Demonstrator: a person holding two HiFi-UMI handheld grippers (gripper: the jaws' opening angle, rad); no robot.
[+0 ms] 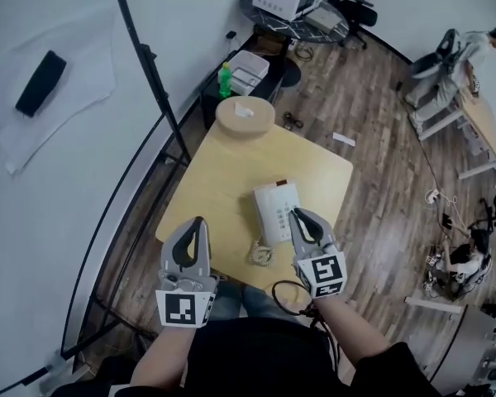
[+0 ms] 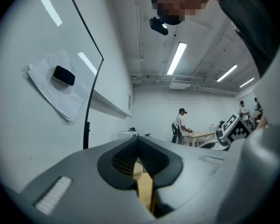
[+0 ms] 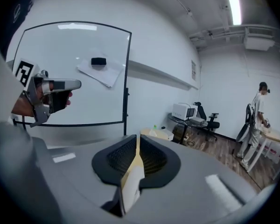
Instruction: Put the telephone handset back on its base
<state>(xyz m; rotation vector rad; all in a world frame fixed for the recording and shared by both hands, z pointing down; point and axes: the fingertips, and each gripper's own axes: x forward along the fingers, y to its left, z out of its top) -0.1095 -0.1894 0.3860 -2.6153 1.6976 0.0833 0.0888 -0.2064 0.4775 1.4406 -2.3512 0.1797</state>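
The head view looks steeply down from above the near edge of the table (image 1: 231,168), high enough to take in its whole top and the floor around it. The left gripper view sits just behind the jaws of the left gripper (image 2: 139,162), by the table's near left corner, facing almost level across it. The right gripper view does likewise from the right gripper (image 3: 137,150), over the near right part. All 3 share the whiteboard (image 1: 58,139) left of the table, with its eraser (image 1: 40,83).
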